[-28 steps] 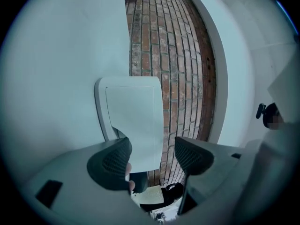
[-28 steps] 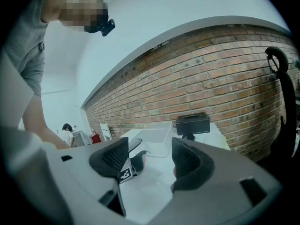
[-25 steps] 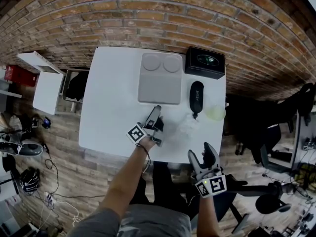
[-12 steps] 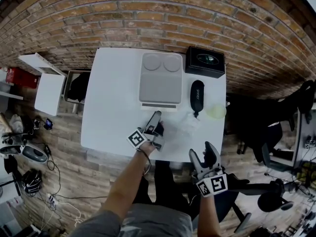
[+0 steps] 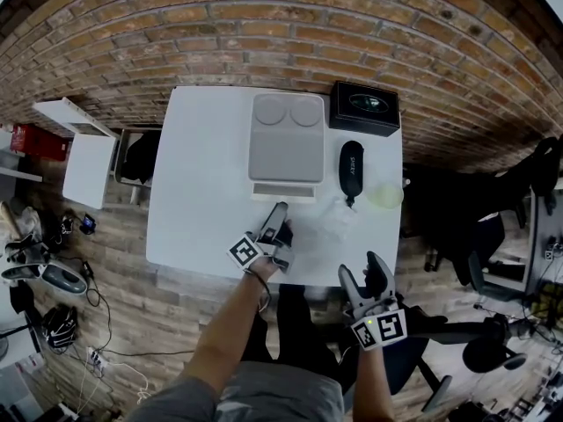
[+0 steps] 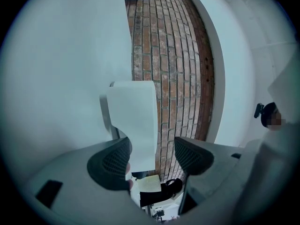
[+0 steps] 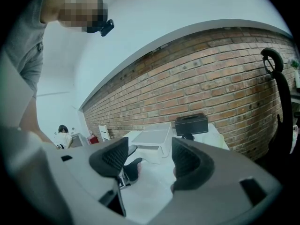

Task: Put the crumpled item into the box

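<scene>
Head view: white matte table (image 5: 202, 174) against a red brick wall (image 5: 264, 25), wood-plank floor (image 5: 114, 262) around it.

Box (image 5: 286, 143) is a flat grey rectangle with rounded corners and two round shapes moulded into its far end. A paler strip shows along its near edge.

Crumpled item (image 5: 337, 221) is thin, clear and wrinkled, and hard to make out against the white top. It lies on the table, outside the box, between the left gripper (image 5: 280, 211) and the near end of the glasses case (image 5: 351, 170).

The case is black and oblong with pale lettering along it, too small to read. Black square box (image 5: 365, 109) at the far right corner has a greenish oval emblem on the lid, no text legible. A pale yellow translucent round thing (image 5: 384, 200) sits at the table's right edge.

Left gripper view: left gripper (image 6: 152, 153) is rolled on its side. Its ribbed dark pads are apart and not clamping anything. The box's (image 6: 136, 121) smooth pale panel stands ahead, in line with the left pad.

Right gripper view: right gripper (image 7: 149, 156) has its jaws wide and empty, aimed across the table at the box (image 7: 152, 136) and the black box (image 7: 191, 123). In the head view the right gripper (image 5: 359, 271) sits off the table's near edge. Each gripper's cube carries a black-and-white square marker.
</scene>
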Tool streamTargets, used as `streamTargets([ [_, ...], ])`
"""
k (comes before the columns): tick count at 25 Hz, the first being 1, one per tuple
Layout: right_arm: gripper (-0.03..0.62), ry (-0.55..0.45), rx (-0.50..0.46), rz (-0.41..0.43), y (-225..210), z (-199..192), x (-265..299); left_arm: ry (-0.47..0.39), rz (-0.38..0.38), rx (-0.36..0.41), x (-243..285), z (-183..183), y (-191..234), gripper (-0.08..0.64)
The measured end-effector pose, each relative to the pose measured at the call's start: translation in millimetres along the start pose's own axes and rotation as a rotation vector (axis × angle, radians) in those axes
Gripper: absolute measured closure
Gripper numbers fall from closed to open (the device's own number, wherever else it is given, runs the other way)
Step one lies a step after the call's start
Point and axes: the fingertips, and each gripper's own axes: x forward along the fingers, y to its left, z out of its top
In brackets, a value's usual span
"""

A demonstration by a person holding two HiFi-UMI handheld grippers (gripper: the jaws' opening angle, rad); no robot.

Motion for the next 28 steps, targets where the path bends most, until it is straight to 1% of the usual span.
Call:
streamTargets([
  [11, 0.296, -0.008, -0.016, 0.001, 6, 5, 0, 0.006, 0.009, 0.01, -15, -10, -1, 0.256],
  [16, 0.296, -0.01, -0.019, 0.003, 8, 4, 0, 0.01, 0.007, 0.001, -20, -15, -2, 0.255],
  [20, 0.296, -0.011, -0.022, 0.005, 10, 4, -1, 0.027, -0.009, 0.025, -25, -18, -7, 0.256],
  [25, 0.296, -0.018, -0.017, -0.002, 10, 5, -4, 0.023, 0.015, 0.0, -30, -21, -4, 0.256],
  [28, 0.296, -0.019, -0.015, -0.005, 11, 4, -6, 0.007, 0.051, -0.017, -35, -21, 1, 0.256],
])
